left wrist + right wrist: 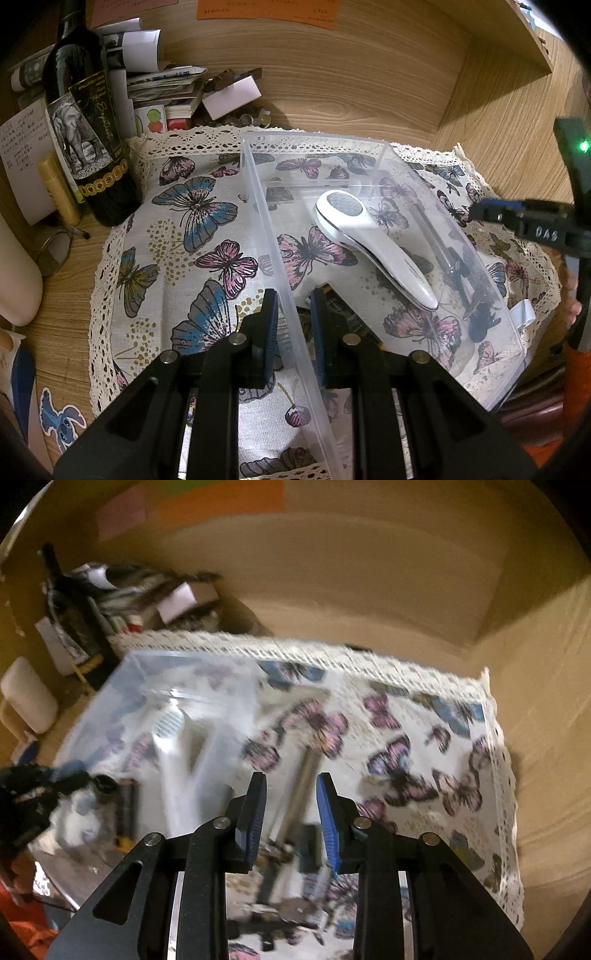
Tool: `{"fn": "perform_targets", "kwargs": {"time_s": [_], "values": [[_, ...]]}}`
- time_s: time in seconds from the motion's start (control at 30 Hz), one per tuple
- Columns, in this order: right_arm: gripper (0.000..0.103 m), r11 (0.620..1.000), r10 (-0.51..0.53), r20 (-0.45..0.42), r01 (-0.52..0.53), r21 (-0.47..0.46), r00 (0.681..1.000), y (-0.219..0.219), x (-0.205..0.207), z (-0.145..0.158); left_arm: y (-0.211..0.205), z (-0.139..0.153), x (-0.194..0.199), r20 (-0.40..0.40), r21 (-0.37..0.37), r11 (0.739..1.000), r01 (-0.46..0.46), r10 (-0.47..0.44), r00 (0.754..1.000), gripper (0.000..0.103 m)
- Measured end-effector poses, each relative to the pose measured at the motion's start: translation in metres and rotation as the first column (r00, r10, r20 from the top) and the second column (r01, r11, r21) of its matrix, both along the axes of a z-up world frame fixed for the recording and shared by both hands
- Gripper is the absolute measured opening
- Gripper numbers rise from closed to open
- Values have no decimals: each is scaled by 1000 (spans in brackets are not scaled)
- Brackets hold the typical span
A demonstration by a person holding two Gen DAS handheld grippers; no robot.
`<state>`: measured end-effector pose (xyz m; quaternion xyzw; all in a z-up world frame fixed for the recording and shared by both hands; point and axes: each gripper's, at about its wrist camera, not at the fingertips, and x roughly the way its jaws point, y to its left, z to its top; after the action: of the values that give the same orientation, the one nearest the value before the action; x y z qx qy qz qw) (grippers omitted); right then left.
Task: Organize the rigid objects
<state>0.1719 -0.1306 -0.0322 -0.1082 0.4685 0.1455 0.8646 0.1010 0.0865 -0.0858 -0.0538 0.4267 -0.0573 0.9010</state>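
A clear plastic bin (384,147) sits on a butterfly-print cloth (192,236). A white handheld device (373,247) and a dark pen-like tool (454,266) lie inside it. My left gripper (293,321) straddles the bin's near left wall, one finger on each side, jaws close to the wall. My right gripper (291,805) is open and empty above the cloth; a metal rod-like tool (301,794) lies blurred below it. The right gripper also shows at the right edge of the left wrist view (480,212). The bin (155,686) shows blurred at the left of the right wrist view.
A dark wine bottle (88,122), a lip balm tube (59,192), stacked papers and boxes (162,88) stand at the back left. A wooden wall (351,74) closes the back and right. A white cylinder (18,273) lies at the far left.
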Motion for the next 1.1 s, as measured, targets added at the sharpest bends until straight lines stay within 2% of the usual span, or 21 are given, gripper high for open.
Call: {"fn": "perform_targets", "kwargs": {"time_s": [0.23, 0.7, 0.77, 0.83, 1.1], "values": [[25, 999, -27, -61, 24, -42, 998, -17, -6, -24, -2, 0, 1, -1, 4, 1000, 0, 0, 1000, 17], [25, 992, 18, -167, -38, -119, 986, -14, -12, -63, -1, 0, 1, 0, 1, 1000, 0, 0, 1000, 17], [24, 991, 24, -150, -43, -127, 988, -12, -13, -63, -2, 0, 1, -1, 2, 1000, 1, -1, 1000, 17], [14, 990, 29, -140, -48, -135, 990, -10, -13, -62, -2, 0, 1, 0, 4, 1000, 1, -1, 1000, 17], [14, 993, 21, -67, -29, -118, 998, -9, -17, -42, -2, 0, 1, 0, 3, 1000, 1, -1, 1000, 17]]}}
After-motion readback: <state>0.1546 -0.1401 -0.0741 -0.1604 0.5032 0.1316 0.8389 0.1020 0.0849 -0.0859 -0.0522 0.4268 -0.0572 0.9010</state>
